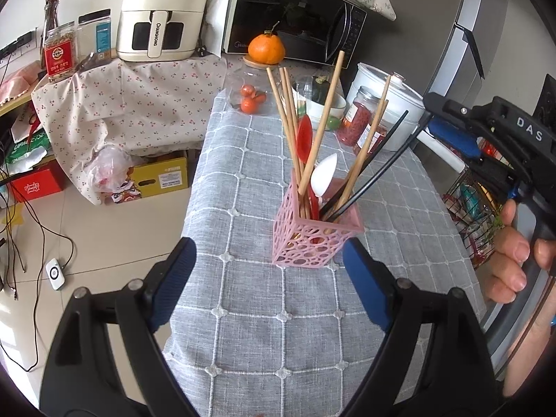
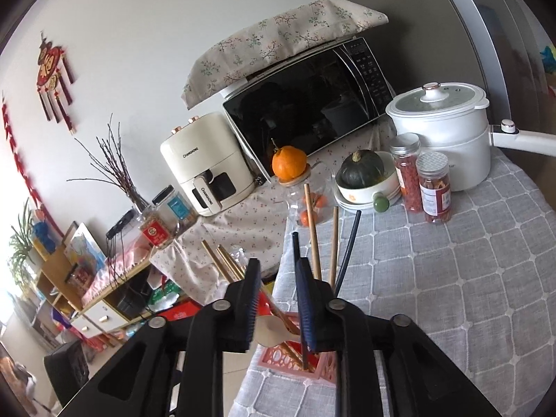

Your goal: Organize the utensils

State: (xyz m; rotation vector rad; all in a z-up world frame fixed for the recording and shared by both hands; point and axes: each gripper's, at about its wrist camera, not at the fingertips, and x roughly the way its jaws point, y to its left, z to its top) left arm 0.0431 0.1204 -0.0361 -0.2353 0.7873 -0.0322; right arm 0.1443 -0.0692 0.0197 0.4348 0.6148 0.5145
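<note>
Grey checked cloth over the worktop (image 1: 312, 312), woven and soft. Near its middle, a pink holder (image 1: 314, 239), square, pierced with round holes, upright to keep utensils standing. Inside the holder: wooden chopsticks (image 1: 321, 121), black chopsticks (image 1: 375, 170), a white spoon (image 1: 323, 173), a red spoon (image 1: 304, 137). Short of the holder, left gripper (image 1: 267, 278) spread wide, empty. Above the holder, right gripper (image 2: 278, 305) narrowed beside a black chopstick, probably just releasing; grip cannot be told.
</note>
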